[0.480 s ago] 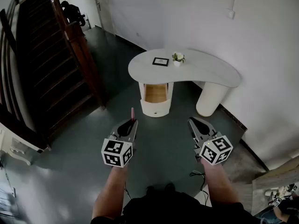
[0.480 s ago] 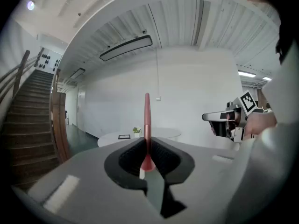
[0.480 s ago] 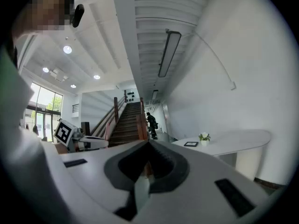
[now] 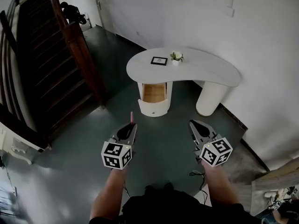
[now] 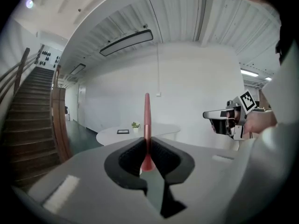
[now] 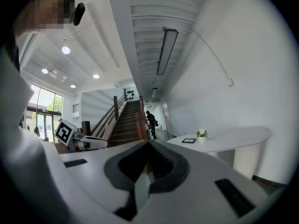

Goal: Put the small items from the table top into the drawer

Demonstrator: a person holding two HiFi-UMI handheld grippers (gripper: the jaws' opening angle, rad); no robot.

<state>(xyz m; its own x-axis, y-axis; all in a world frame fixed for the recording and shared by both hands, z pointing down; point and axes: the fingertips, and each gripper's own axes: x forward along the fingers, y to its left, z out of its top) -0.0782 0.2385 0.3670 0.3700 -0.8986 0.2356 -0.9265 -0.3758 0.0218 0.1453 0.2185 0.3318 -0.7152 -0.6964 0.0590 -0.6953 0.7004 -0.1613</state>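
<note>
A white kidney-shaped table (image 4: 201, 71) stands ahead, with a small black picture frame (image 4: 159, 60) and a little potted plant (image 4: 176, 57) on top. Below its left end a drawer (image 4: 154, 93) is pulled open and its wooden inside shows. My left gripper (image 4: 132, 123) is well short of the table, shut on a thin pink pen (image 5: 146, 125) that sticks up past the jaws. My right gripper (image 4: 192, 123) is beside it, jaws together with nothing between them. Both the frame (image 6: 188, 140) and the plant (image 6: 202, 134) show far off in the right gripper view.
A dark wooden staircase (image 4: 42, 69) with a banister rises at the left. A person (image 4: 72, 10) stands far off beside it. A white wall (image 4: 196, 17) runs behind the table. Dark floor (image 4: 161, 134) lies between me and the drawer.
The view has shifted slightly; the table and drawer sit a little further left and both grippers are in nearly the same place.
</note>
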